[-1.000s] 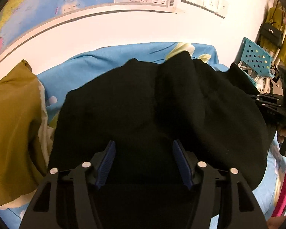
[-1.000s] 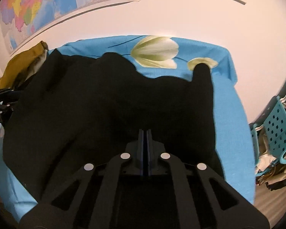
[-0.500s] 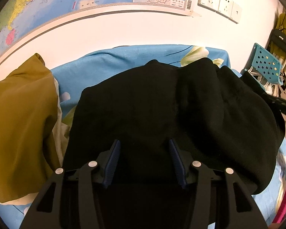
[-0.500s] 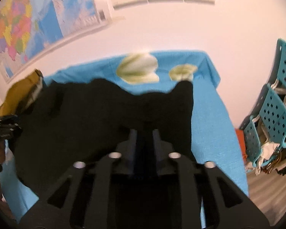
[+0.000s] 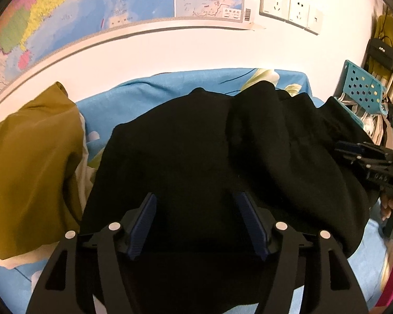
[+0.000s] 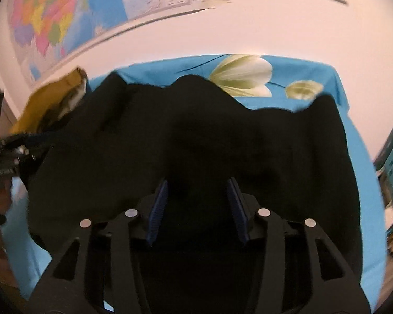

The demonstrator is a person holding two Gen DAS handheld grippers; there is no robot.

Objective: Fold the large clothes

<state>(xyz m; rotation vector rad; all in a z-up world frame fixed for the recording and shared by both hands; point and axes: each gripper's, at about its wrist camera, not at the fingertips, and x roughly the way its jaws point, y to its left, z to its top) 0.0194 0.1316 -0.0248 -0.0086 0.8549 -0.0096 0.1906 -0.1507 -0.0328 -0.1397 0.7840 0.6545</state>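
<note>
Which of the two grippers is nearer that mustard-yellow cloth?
Left. The left gripper hovers over the black garment right beside the mustard-yellow cloth; the right gripper is across the garment.

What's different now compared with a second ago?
The right gripper, shut a second ago, is opening over the black garment. The left gripper is opening wider too. The garment stays heaped on the blue sheet, the mustard cloth beside it.
</note>
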